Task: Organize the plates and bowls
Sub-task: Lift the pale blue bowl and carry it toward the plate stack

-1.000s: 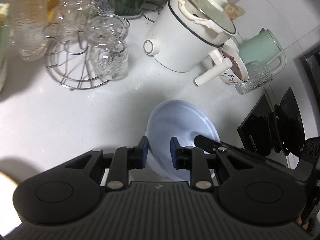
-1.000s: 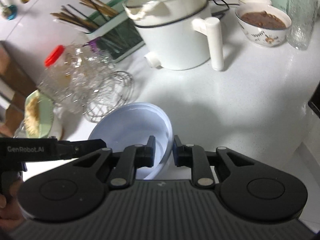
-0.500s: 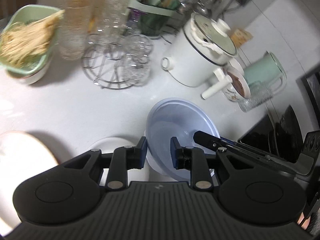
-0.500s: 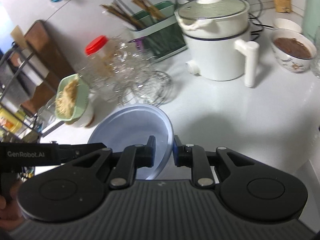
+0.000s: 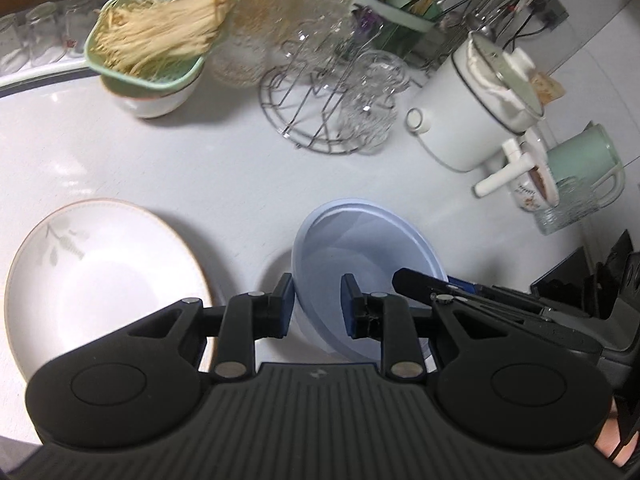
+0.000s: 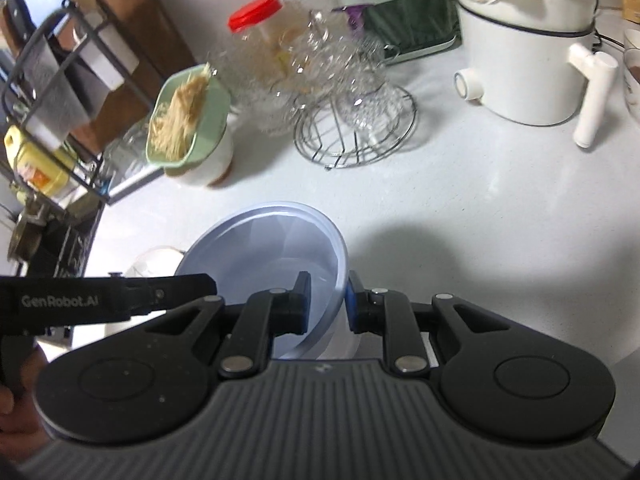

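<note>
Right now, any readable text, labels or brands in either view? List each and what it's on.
"GenRobot.AI": white lettering on the side of the left gripper, seen in the right wrist view.
Yellow bottle in the wire rack: it has an orange label, too blurred to read.
Small mark on each gripper body's ribbed top: a logo, not legible.
Nothing else readable.

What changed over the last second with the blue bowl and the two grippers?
The blue bowl, held by both grippers, was carried sideways along the counter away from the white pot; the white plate and green strainer came into the left wrist view. Unchanged: left gripper and right gripper each clamp the bowl's rim on opposite sides.
</note>
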`<state>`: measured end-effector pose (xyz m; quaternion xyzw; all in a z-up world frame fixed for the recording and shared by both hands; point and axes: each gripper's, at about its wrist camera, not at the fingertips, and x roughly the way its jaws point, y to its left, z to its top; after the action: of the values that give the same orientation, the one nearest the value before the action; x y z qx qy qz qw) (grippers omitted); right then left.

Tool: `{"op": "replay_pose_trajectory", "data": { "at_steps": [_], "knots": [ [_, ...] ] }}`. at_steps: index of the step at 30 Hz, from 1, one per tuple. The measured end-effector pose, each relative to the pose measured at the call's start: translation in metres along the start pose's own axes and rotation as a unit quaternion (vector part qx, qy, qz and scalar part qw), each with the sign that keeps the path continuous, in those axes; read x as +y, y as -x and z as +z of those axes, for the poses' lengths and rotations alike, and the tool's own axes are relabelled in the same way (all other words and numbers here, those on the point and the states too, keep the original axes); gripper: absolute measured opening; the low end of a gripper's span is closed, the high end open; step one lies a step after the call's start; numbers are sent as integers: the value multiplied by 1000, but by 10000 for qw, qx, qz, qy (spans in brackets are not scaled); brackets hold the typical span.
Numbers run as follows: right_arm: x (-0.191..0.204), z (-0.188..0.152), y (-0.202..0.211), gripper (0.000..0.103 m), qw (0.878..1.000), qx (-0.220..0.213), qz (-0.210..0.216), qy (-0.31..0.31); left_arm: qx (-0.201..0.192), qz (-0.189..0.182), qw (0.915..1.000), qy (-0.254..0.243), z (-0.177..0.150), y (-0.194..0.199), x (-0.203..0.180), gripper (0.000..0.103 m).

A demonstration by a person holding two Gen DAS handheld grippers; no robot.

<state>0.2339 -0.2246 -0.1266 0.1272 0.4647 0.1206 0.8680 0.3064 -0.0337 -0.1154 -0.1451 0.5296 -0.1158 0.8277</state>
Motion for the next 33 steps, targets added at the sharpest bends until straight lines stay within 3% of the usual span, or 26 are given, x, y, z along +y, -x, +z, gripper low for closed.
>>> {"op": "replay_pose_trajectory", "data": {
  "at_steps": [11, 15, 18, 21, 33],
  "knots": [
    [10, -12, -21, 22, 9986, 277, -191, 413, 206, 195, 9996, -41, -19, -20, 12, 28],
    [9, -11, -21, 23, 9988, 283, -179, 347, 103, 202, 9997, -75, -17, -14, 14, 29],
    [9, -8, -22, 33, 9989, 264, -200, 318, 117, 274, 9996, -21, -16, -14, 18, 34],
    [3, -5, -20, 36, 9993, 271, -152, 184, 92, 326, 9994, 63, -16, -12, 21, 41],
    [-24, -18, -53, 37, 9919, 839, -18, -957, 266, 415, 9987, 105, -21, -15, 27, 41]
  ]
}}
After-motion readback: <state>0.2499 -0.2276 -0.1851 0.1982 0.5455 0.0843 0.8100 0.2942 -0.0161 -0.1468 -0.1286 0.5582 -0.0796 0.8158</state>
